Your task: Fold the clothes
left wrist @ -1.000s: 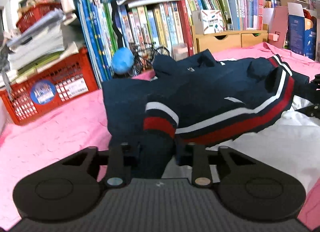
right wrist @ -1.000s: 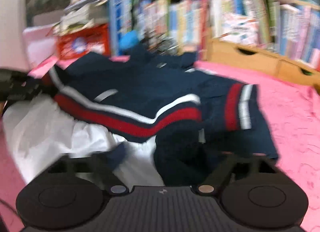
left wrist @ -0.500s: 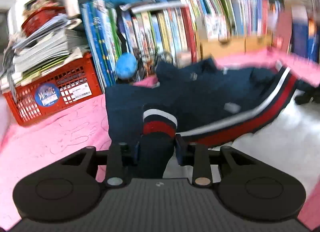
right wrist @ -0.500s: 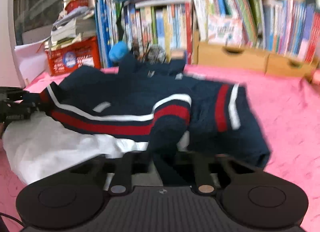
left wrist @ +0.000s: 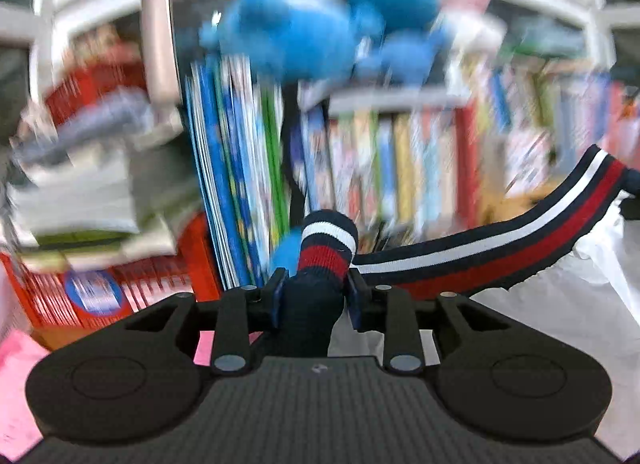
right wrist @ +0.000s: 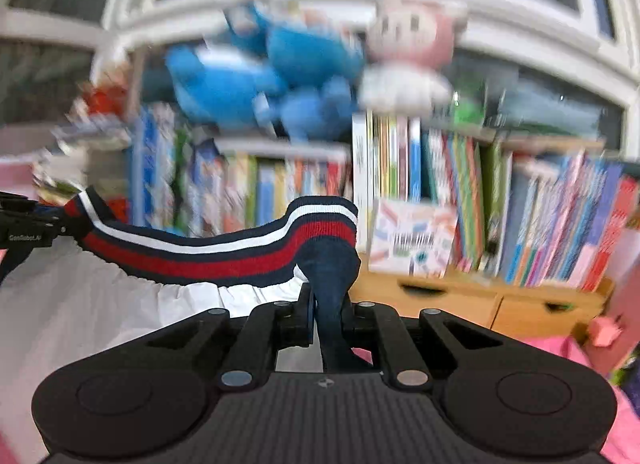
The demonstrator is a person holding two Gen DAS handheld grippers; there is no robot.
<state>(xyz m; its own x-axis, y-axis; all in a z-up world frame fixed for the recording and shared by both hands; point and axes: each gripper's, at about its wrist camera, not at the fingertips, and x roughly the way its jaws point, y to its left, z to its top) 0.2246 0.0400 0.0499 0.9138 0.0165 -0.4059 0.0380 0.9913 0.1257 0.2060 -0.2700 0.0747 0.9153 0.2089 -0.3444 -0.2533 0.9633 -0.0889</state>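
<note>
A navy jacket with a red and white striped hem band (left wrist: pixel 500 240) hangs stretched in the air between both grippers, its white lining (left wrist: pixel 560 312) showing below the band. My left gripper (left wrist: pixel 313 296) is shut on one striped corner (left wrist: pixel 328 244) of the jacket. My right gripper (right wrist: pixel 326 318) is shut on the opposite corner (right wrist: pixel 332 264), and the band (right wrist: pixel 200 252) runs from it to the left gripper (right wrist: pixel 24 227) at the far left edge. Both views are blurred by motion.
Straight ahead stands a bookshelf full of books (right wrist: pixel 440 191) with blue plush toys (left wrist: pixel 304 35) and a pink plush toy (right wrist: pixel 412 39) on top. A red basket (left wrist: pixel 92 292) stands at the left, wooden drawers (right wrist: pixel 480 300) at the right. Pink cloth (right wrist: pixel 600 368) covers the surface below.
Both grippers have risen, lifting the jacket off the pink surface. It lay spread out before; now its hem hangs taut between them and both views point up at the bookshelf.
</note>
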